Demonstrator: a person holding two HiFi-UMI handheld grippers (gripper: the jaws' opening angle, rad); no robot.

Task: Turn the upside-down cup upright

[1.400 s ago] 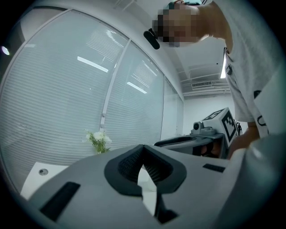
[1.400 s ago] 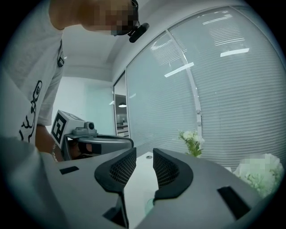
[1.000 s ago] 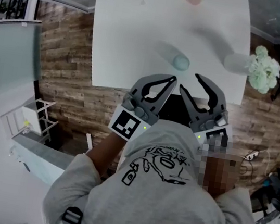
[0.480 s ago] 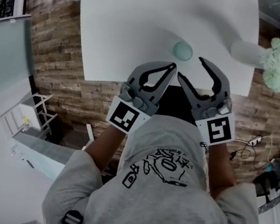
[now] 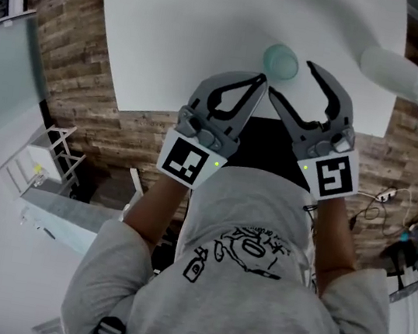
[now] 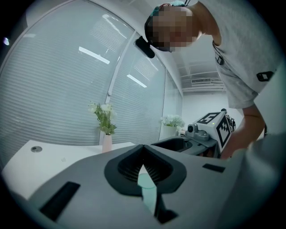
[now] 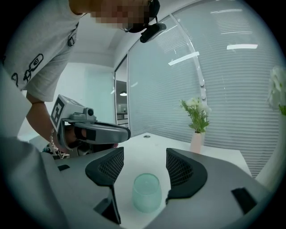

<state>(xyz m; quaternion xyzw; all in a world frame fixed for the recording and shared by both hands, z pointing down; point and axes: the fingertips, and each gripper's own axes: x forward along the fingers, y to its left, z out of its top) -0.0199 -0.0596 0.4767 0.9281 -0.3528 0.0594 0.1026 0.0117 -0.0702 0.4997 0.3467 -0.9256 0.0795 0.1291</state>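
White table (image 5: 174, 39): pale green cup (image 7: 145, 192) upside-down (translucent, frosted).

Head view looks steeply down; gripper views skim table (image 5: 183, 32) — right's shares the cup (image 5: 281, 61).

left forearm (image 5: 154, 207) rises from 7 o'clock, right forearm (image 5: 334, 233) from 5 o'clock (head view). left gripper (image 5: 262, 79) points toward 1 o'clock, jaws pressed together tip to tip. right gripper (image 5: 292, 79) points toward 11 o'clock, jaws just been opening, now wide apart, pads pressing on nothing.
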